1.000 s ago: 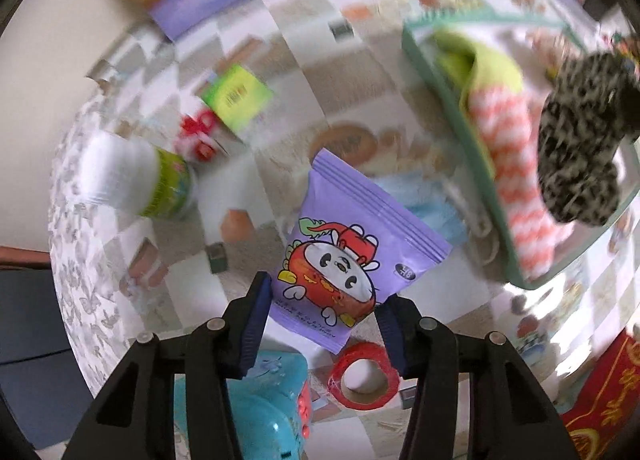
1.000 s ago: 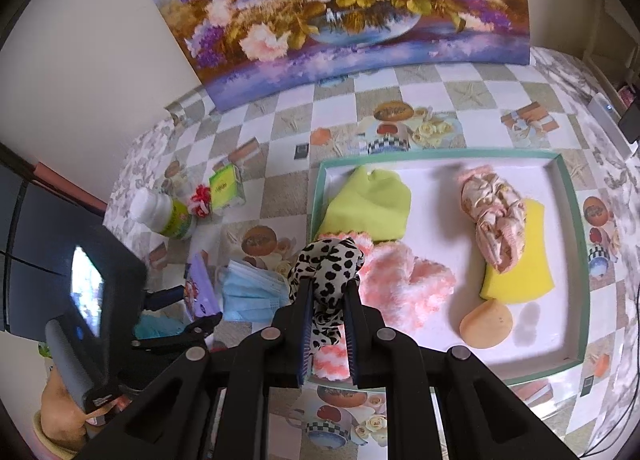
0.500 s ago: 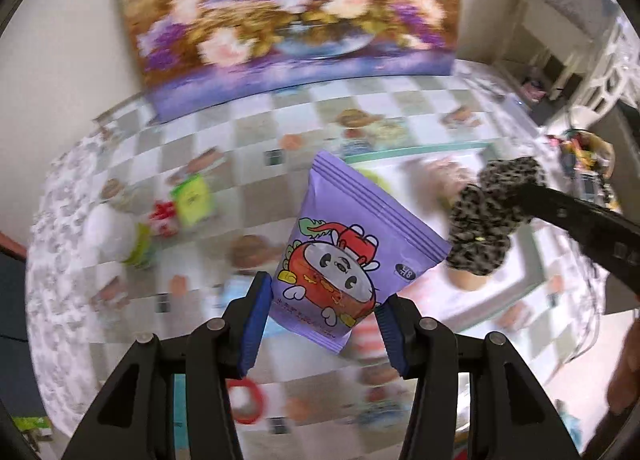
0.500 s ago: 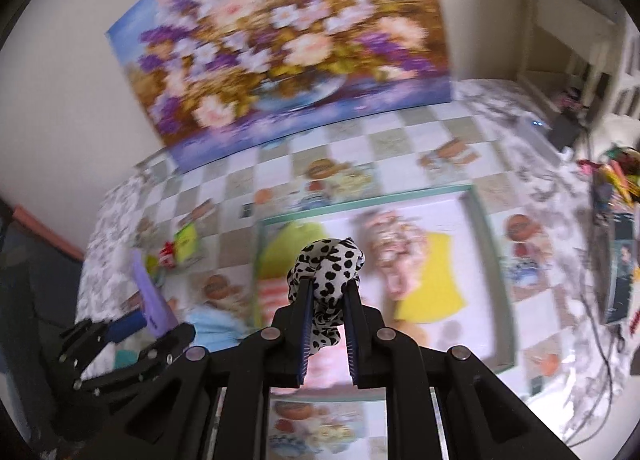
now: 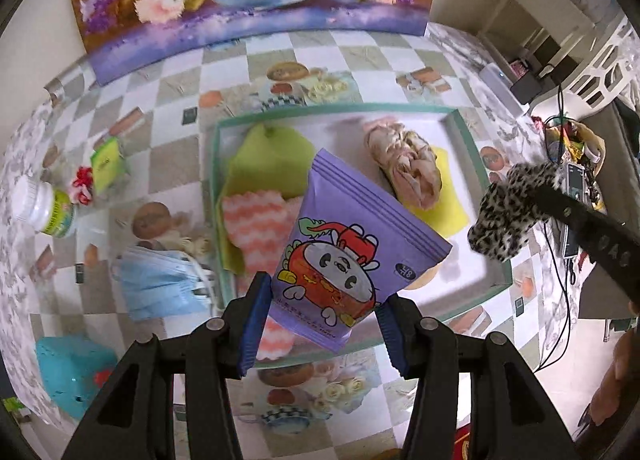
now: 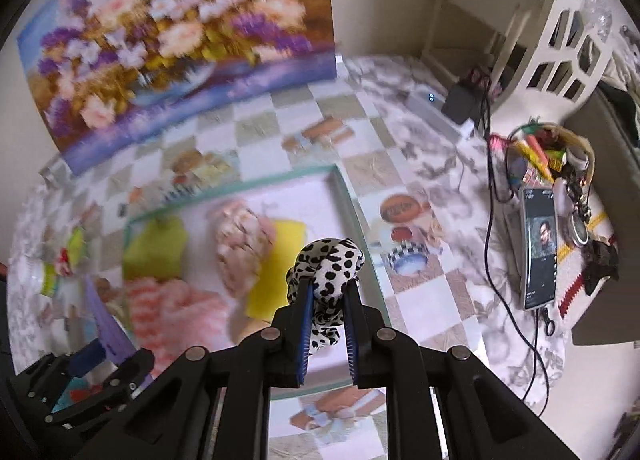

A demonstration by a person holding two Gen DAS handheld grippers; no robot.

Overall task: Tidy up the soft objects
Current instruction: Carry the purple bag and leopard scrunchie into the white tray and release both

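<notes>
Between right hand-held gripper (image 6: 327, 302) fingers, spotted scrunchie (image 6: 329, 268)

Your clearest landing room is the bare white floor in the near-right part of the tray (image 5: 464, 128), just near of the yellow sponge (image 5: 450, 204). Its left half is crowded by the green cloth (image 5: 268, 164) and pink chevron cloth (image 5: 260, 224). Left of the tray, blue masks (image 5: 160, 284) and a white bottle (image 5: 40, 208) block the table.
</notes>
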